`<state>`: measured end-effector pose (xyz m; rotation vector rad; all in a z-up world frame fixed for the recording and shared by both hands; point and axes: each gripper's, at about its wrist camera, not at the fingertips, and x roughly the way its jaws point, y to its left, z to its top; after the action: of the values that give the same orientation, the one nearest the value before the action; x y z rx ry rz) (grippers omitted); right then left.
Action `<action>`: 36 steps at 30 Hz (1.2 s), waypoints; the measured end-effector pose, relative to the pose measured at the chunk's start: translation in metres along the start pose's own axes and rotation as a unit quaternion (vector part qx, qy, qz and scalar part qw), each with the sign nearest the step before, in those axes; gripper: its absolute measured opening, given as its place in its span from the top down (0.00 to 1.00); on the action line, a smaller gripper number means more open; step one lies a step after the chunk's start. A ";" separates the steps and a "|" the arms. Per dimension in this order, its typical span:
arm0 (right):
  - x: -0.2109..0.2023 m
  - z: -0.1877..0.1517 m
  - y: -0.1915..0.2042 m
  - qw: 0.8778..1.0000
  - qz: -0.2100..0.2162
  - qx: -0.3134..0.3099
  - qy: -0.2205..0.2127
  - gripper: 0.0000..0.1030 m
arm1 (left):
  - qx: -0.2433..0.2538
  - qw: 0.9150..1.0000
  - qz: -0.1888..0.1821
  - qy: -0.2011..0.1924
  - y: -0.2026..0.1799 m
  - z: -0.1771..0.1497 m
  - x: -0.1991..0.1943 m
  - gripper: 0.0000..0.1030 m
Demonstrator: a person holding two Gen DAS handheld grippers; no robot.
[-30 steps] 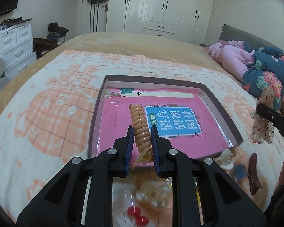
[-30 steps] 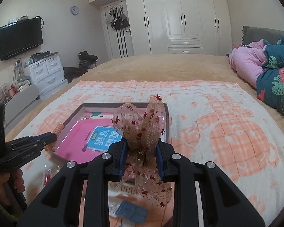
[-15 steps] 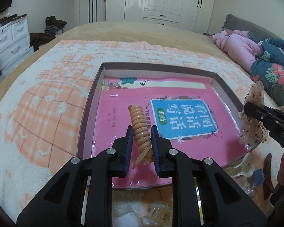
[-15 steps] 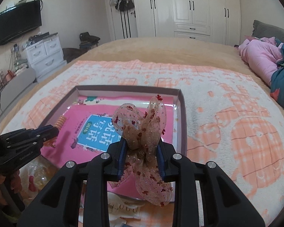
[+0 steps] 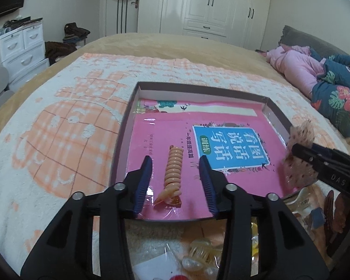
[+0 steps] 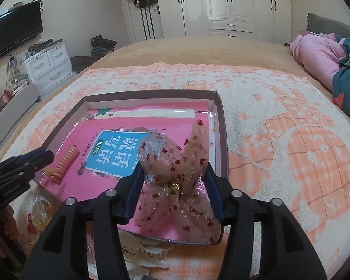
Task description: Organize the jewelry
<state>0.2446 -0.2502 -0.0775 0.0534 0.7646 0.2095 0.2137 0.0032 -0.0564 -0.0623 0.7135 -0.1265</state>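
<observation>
A dark-rimmed tray (image 5: 198,86) (image 6: 151,92) on the bed holds a pink book (image 5: 231,147) (image 6: 119,149). An orange spiral hair coil (image 5: 173,170) (image 6: 63,163) lies flat on the book near the tray's front left. My left gripper (image 5: 176,163) (image 6: 42,156) straddles it, jaws opening, pads clear of it. A sheer pink bow with red specks (image 6: 175,163) (image 5: 299,135) rests on the book at the tray's front right. It stands between the opening jaws of my right gripper (image 6: 174,170) (image 5: 301,151); its loose fabric fills the gap, and the pads no longer squeeze it.
Loose pieces lie on the blanket in front of the tray: clear claw clips (image 5: 198,252), a brown clip (image 5: 329,207), white packets (image 6: 147,252). Pink clothing and a floral quilt (image 5: 333,93) are heaped at the right. White drawers (image 6: 49,65) stand left of the bed.
Both grippers went from shut to open. The coil dropped from the left jaws onto the book. The right gripper came down over the tray and the bow spread out.
</observation>
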 end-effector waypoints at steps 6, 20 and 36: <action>-0.010 -0.003 -0.003 1.000 -0.002 0.010 -0.016 0.31 | -0.006 1.000 0.003 -0.019 0.000 0.000 -0.015 0.52; -0.073 -0.009 0.008 0.993 -0.016 -0.006 -0.120 0.10 | -0.015 0.997 -0.006 -0.081 0.001 0.000 -0.064 0.18; -0.115 -0.027 0.031 0.985 -0.015 -0.045 -0.168 0.08 | -0.028 0.993 -0.014 -0.116 0.012 -0.012 -0.100 0.11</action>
<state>0.1396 -0.2443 -0.0143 -0.0095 0.4193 0.1990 0.1317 0.0287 -0.0016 -0.1397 0.4847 -0.1241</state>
